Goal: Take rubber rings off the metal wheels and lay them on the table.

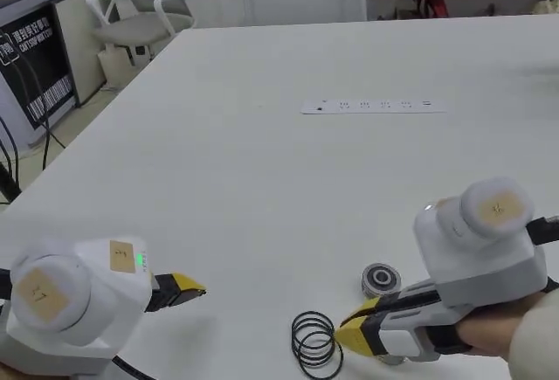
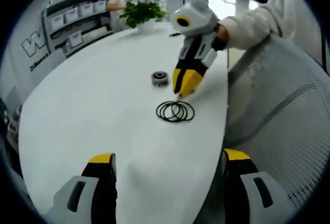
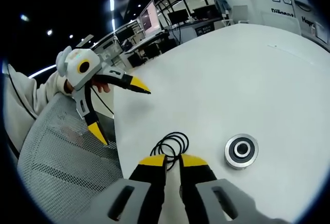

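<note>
At the worktop's point(image 1: 262, 179) near edge, the rubber rings point(image 1: 315, 342) lie piled at 9 o'clock off your right gripper point(image 1: 348, 332), jaws nearly pressed together; the left gripper's point(image 2: 169, 157) jaws are spread. A snagged ring could drag the pile overboard.

White table point(image 1: 262, 179): black rubber rings point(image 1: 315, 342) near metal wheel point(image 1: 381, 279), power strip point(image 1: 374, 107) well apart
</note>
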A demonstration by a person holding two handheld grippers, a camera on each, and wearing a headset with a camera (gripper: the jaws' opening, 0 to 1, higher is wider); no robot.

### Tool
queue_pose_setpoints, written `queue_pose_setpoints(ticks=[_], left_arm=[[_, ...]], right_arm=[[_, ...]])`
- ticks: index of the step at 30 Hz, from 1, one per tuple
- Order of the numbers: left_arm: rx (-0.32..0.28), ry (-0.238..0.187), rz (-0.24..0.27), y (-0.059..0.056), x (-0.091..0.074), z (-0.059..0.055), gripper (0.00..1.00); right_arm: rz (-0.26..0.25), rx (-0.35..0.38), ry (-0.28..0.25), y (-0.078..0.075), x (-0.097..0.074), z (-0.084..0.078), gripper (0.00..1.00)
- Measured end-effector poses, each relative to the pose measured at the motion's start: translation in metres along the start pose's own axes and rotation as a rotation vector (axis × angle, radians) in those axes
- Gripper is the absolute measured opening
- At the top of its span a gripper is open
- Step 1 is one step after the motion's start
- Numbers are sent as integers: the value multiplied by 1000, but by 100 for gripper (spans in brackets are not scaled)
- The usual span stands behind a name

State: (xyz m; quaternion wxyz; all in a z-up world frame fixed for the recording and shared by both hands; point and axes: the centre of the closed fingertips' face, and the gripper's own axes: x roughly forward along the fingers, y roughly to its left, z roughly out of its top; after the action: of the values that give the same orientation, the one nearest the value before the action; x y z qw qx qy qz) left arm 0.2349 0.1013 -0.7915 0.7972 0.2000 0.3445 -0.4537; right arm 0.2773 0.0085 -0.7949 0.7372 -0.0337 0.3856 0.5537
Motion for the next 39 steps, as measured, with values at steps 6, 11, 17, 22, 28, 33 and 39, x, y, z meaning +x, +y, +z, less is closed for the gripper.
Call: queue_pose_setpoints(ticks=[6,11,17,22,28,33,39], left_arm=[[-1,-1,6,1,-1,0,86],[3,4,8,1,-2,-1,86],[-4,-5,12,1,-4,1,86],[-12,-10,19,2,-8,1,86],[-17,-19,20,1,-12,2,86],[-24,-32,31,2,-16,3,86],[-29,-46,43,3,-19,4,87]], right_arm=[[1,4,-29,-1,-6,9,9],[-11,-3,-57,-5,-14,16,11],[5,-3,-80,-7,-25,22,20],[11,-66,-103,0,-36,35,33],[8,-144,-115,10,-52,47,50],[0,-190,-115,16,-66,48,56],[-32,-261,-80,18,-85,37,70]])
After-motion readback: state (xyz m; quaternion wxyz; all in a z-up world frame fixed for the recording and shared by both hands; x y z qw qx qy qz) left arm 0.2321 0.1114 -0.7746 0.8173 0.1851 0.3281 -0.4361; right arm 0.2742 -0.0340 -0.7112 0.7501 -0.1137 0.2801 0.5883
